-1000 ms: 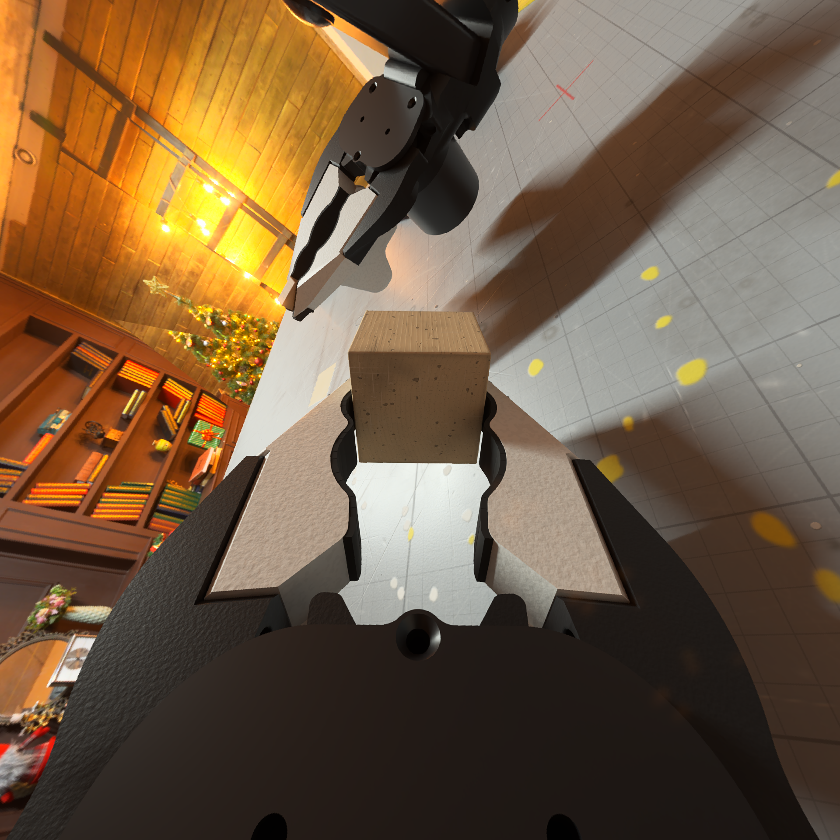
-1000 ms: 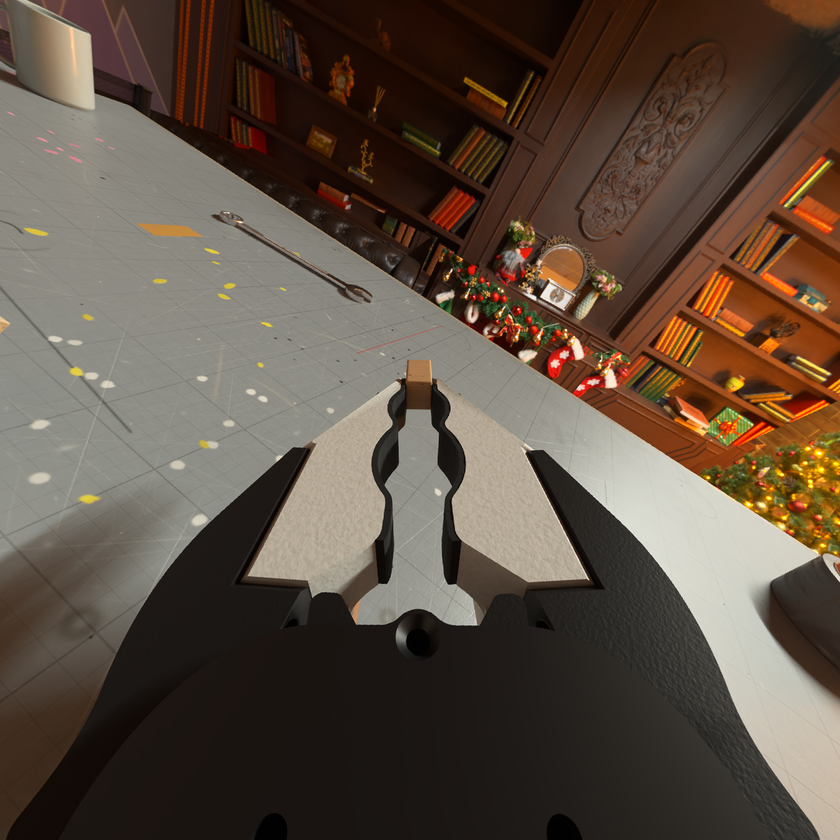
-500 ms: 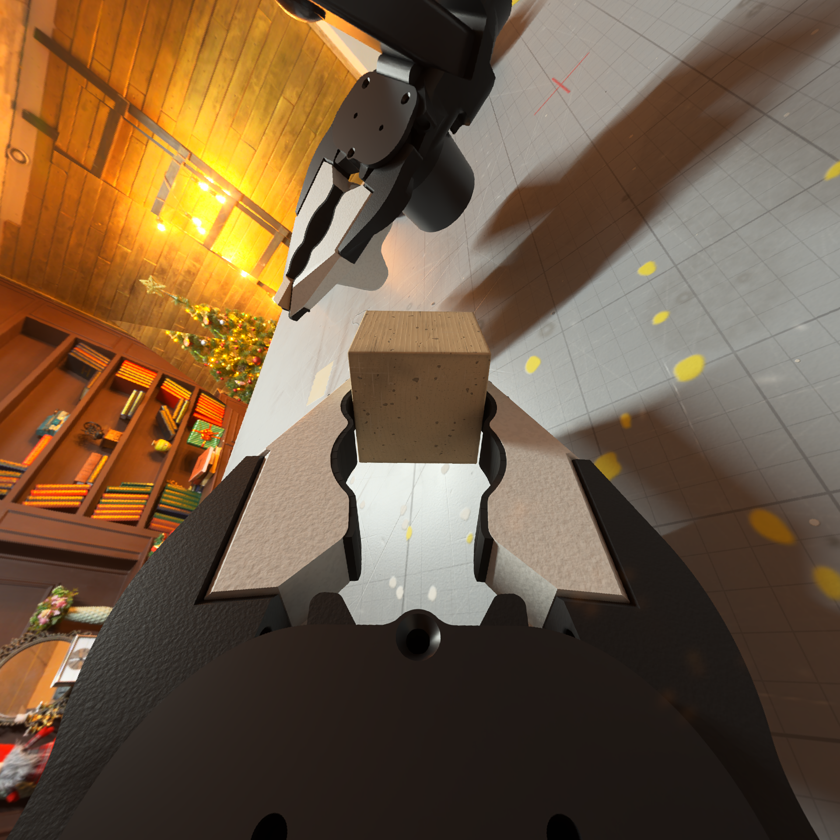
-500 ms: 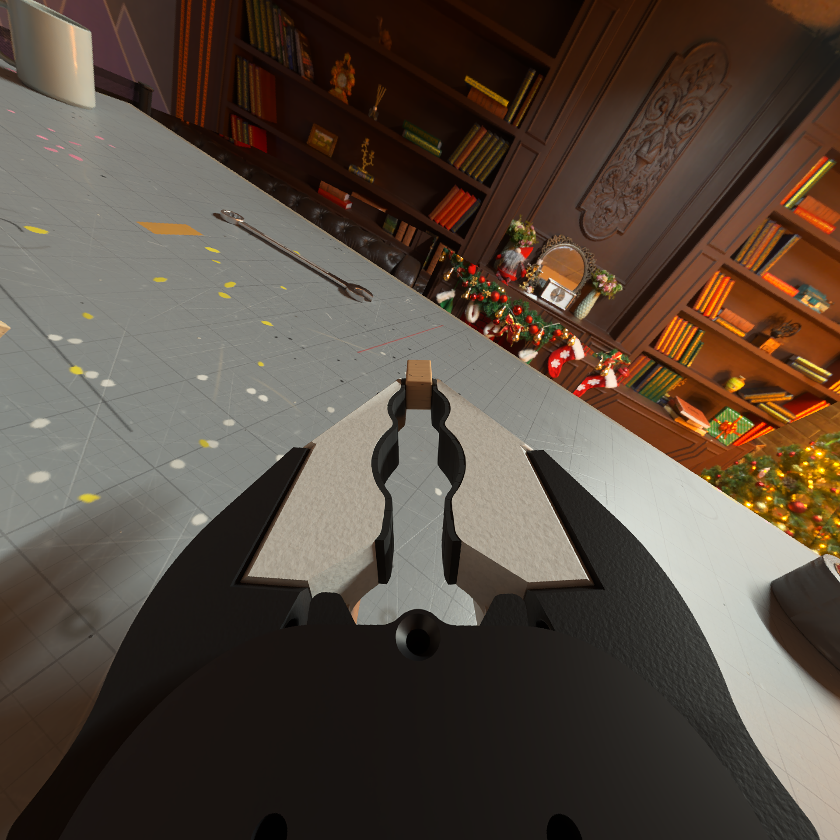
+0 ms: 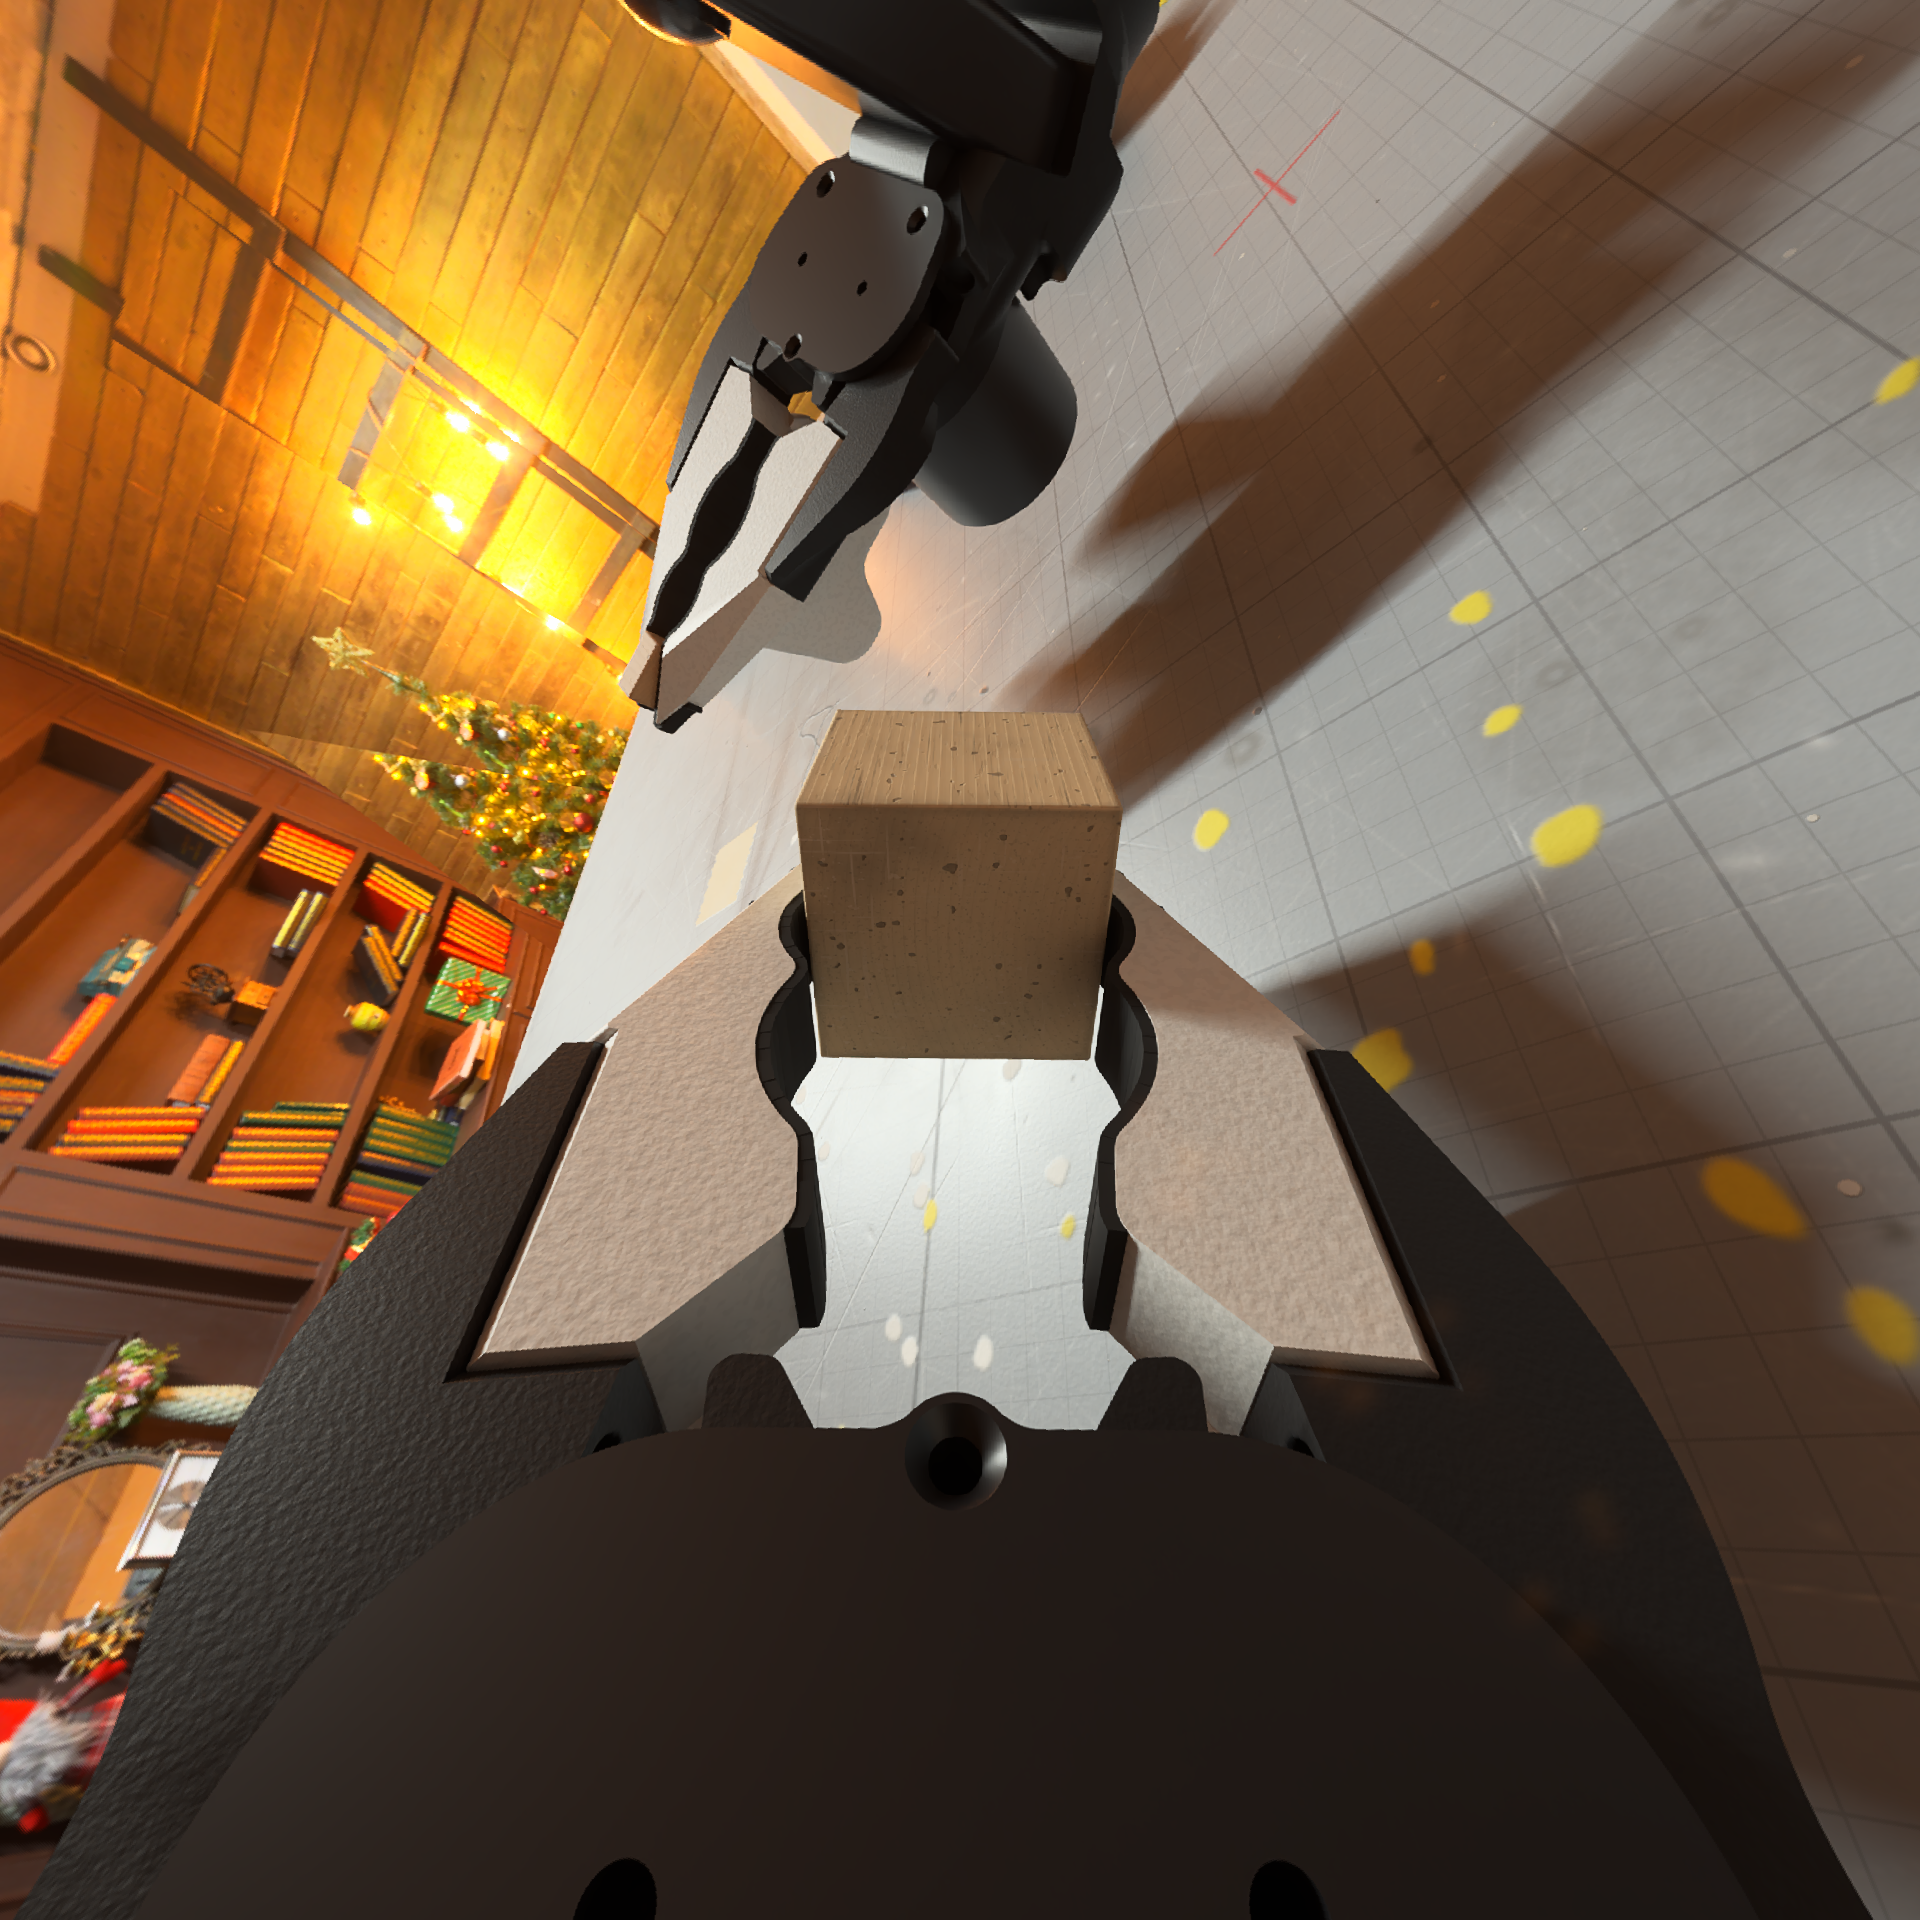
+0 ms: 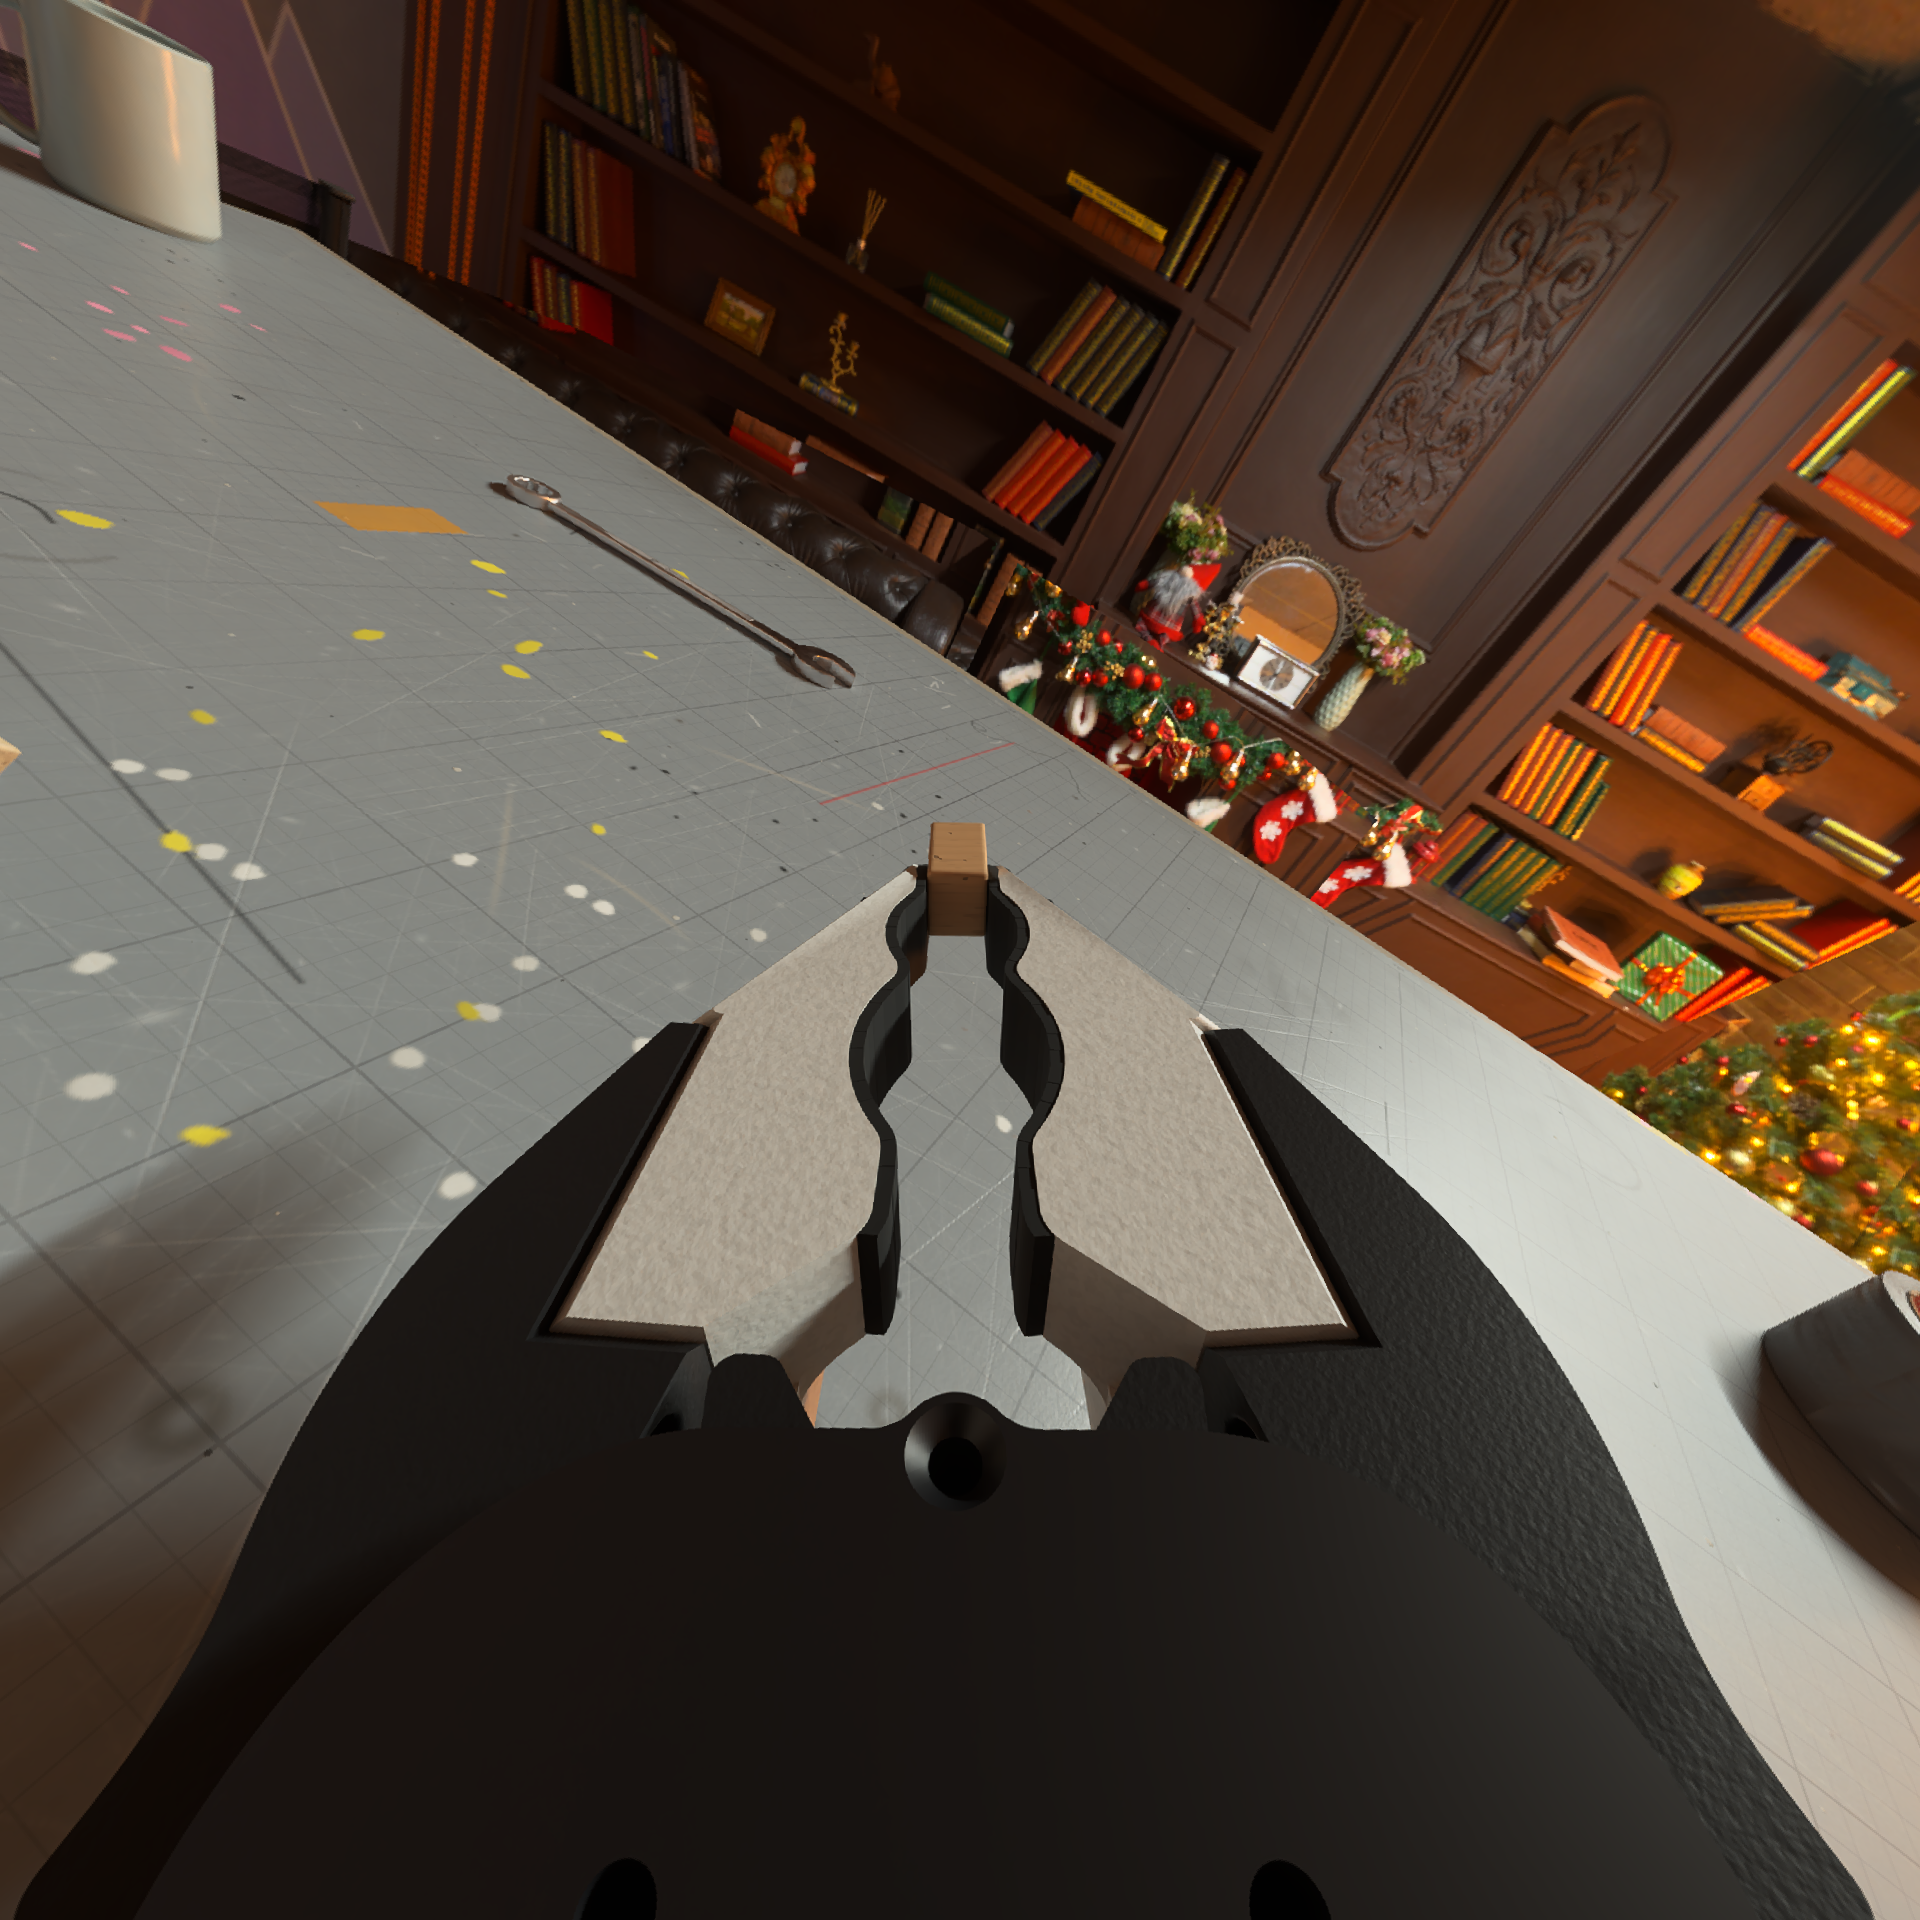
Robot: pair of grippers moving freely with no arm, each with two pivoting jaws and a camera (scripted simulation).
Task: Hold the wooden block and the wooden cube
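Note:
My left gripper (image 5: 956, 896) is shut on a large speckled wooden cube (image 5: 951, 935), held between its fingertips above the grey mat. My right gripper (image 6: 957, 891) is shut on a small light wooden block (image 6: 957, 878), pinched at the very tips of its fingers above the mat. In the left wrist view the right gripper (image 5: 665, 681) hangs just beyond and upper left of the cube, apart from it, its fingers close together.
A grey gridded mat (image 6: 312, 831) with paint flecks covers the table. A long steel wrench (image 6: 675, 587) lies near the far edge, a white mug (image 6: 125, 114) stands at the far left, and a dark object (image 6: 1849, 1392) sits at the right edge. Bookshelves stand beyond the table.
The right gripper wobbles only slightly in the left wrist view. Both grips are the same as before.

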